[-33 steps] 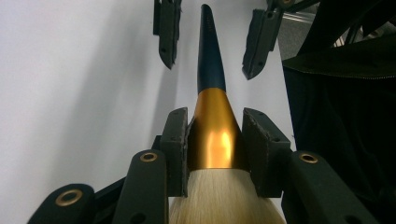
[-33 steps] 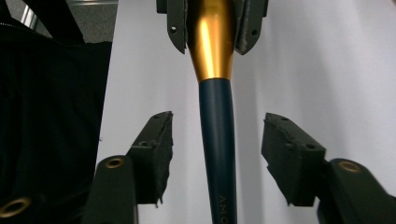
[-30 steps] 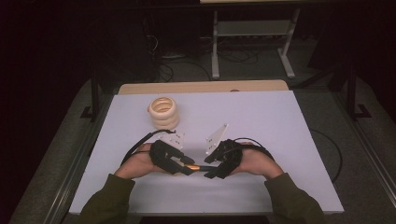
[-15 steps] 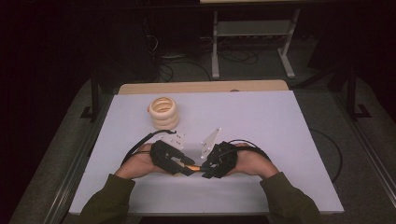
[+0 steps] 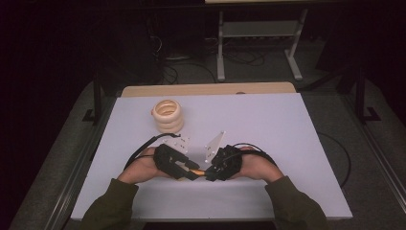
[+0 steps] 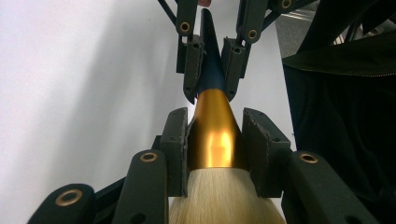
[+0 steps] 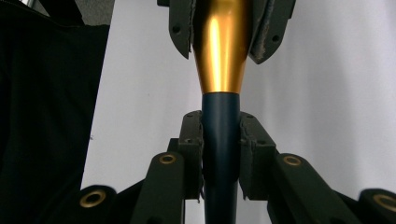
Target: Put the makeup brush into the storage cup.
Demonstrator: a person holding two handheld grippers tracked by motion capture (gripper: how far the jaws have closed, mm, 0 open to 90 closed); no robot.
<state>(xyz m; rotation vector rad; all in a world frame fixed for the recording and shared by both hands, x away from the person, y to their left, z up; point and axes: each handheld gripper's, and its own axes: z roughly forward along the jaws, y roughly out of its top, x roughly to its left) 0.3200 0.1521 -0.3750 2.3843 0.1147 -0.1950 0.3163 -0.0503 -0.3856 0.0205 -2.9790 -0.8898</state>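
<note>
A brush with a gold ferrule point(image 6: 215, 135), a dark blue handle point(image 7: 221, 140) and pale bristles point(image 6: 219, 200) is held level between both grippers, low over the near middle of the white table point(image 5: 268, 124). My left gripper point(image 6: 215, 140) is shut on the gold ferrule, just ahead of the bristles. My right gripper point(image 7: 221, 135) is shut on the blue handle, facing the left one. In the high view the left gripper point(image 5: 193, 170) and right gripper point(image 5: 211, 171) nearly touch tip to tip, with a bit of the brush point(image 5: 198, 168) showing between them.
A stack of cream rings point(image 5: 167, 115) stands at the back left of the table, well away from the hands. A wooden strip point(image 5: 206, 89) runs along the far edge. Cables point(image 5: 143, 143) trail from each gripper. A metal stand point(image 5: 258, 38) is on the floor behind.
The right hand has moved left, bringing its gripper close against the left one and onto the brush handle. The left hand has hardly moved.
</note>
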